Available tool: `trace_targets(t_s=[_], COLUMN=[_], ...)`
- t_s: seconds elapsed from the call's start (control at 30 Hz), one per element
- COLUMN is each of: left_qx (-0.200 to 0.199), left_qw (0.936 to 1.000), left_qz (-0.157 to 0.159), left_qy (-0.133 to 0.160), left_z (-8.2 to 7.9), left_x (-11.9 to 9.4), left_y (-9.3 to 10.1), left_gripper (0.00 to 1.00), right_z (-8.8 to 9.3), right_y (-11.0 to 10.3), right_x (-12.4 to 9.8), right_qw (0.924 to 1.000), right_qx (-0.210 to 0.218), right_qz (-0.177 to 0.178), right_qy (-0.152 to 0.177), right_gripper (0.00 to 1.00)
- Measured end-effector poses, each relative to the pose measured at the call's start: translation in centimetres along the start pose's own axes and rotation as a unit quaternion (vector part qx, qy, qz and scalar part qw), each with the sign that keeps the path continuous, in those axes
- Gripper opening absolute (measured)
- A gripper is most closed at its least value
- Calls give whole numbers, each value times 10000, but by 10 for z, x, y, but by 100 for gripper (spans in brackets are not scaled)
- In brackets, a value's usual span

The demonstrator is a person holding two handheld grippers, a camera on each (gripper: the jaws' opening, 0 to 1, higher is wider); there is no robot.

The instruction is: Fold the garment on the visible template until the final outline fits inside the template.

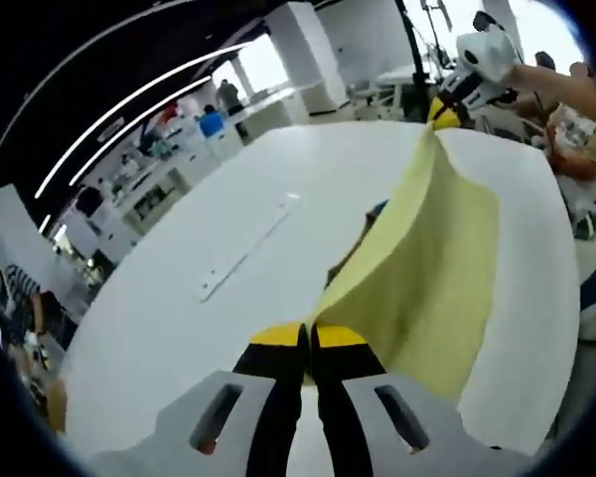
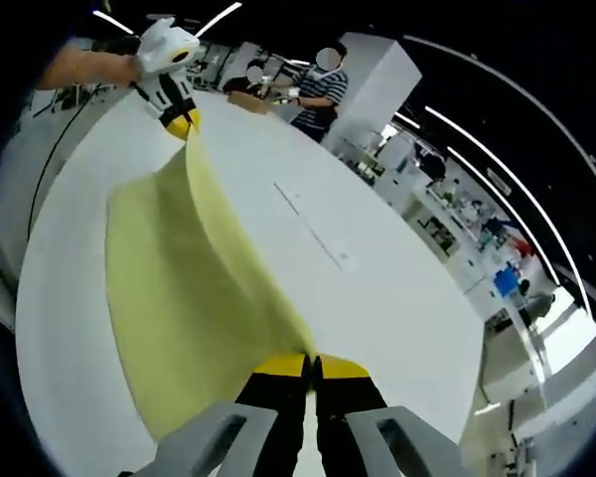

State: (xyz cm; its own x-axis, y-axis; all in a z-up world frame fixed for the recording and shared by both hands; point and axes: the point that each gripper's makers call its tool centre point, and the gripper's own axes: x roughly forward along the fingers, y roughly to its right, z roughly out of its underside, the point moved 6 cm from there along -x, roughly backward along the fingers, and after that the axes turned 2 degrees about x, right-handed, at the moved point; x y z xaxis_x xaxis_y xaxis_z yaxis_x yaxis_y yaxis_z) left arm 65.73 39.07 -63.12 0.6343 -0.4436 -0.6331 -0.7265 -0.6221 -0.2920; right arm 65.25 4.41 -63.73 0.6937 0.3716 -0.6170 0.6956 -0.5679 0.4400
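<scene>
Yellow fabric, the garment (image 1: 432,268), hangs lifted off the white table (image 1: 179,298), stretched between both grippers. The left gripper (image 1: 308,338) has its jaws pinched together on one corner of the cloth, and the right gripper (image 2: 310,368) is clamped the same way on the opposite corner; each shows far off in the other's view, at the garment's far end. A faint marked strip (image 1: 243,253) lies on the table beside the garment, possibly the template's edge, though it is too pale to be sure. The step looks like carrying a held edge over for a fold. Next, both corners need lowering together, evenly, onto the table.
</scene>
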Motion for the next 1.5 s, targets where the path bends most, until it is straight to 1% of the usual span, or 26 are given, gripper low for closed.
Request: trace_targets(t_s=[0.03, 0.1, 0.2, 0.27, 0.37, 0.57, 0.6, 0.7, 0.77, 1.03, 1.13, 1.23, 1.3, 1.4, 1.5], left_qx=[-93, -145, -169, -28, 96, -34, -42, -121, -178, -320, -410, -411, -453, -495, -279], left_qw=[10000, 9999, 9998, 9994, 9989, 9976, 9975, 9968, 9964, 9957, 9957, 9959, 9959, 9958, 9963], left_qz=[32, 29, 48, 76, 79, -2, -3, -7, 28, 87, 122, 162, 179, 141, 197], left_qy=[-1, 17, -119, -339, -442, -695, -703, -791, -823, -867, -828, -789, -758, -752, -792], left_z=[1, 3, 10, 16, 22, 37, 38, 46, 50, 59, 61, 62, 64, 64, 65], left_x=[3, 10, 23, 33, 46, 68, 69, 79, 82, 93, 95, 95, 94, 93, 91], left_y=[-1, -5, -7, -6, -7, -15, -15, -19, -19, -17, -16, -15, -16, -17, -16], left_gripper=[0, 0, 0, 1, 1, 1, 1, 1, 1, 1, 2, 2, 4, 8, 10], right_z=[2, 5, 9, 12, 18, 28, 31, 35, 38, 49, 51, 52, 53, 53, 49], right_y=[0, 0, 0, 1, 1, -1, -1, -1, -2, -1, -3, -5, -5, -4, -3], right_x=[5, 12, 23, 31, 42, 61, 65, 73, 78, 92, 94, 96, 97, 98, 95], right_qw=[10000, 9998, 9997, 9997, 9995, 9988, 9986, 9983, 9978, 9960, 9955, 9952, 9949, 9950, 9952], right_qx=[-18, -107, -95, -50, 0, 51, 65, 86, 111, 452, 510, 525, 585, 633, 647], right_qz=[-7, -18, -74, -90, -172, -294, -315, -358, -466, -584, -607, -617, -609, -566, -595], right_qy=[-44, -140, -190, -211, -275, -395, -420, -451, -461, -495, -521, -545, -558, -528, -427], right_gripper=[0, 0, 0, 0, 0, 0, 0, 0, 0, 0, 0, 0, 0, 4, 10])
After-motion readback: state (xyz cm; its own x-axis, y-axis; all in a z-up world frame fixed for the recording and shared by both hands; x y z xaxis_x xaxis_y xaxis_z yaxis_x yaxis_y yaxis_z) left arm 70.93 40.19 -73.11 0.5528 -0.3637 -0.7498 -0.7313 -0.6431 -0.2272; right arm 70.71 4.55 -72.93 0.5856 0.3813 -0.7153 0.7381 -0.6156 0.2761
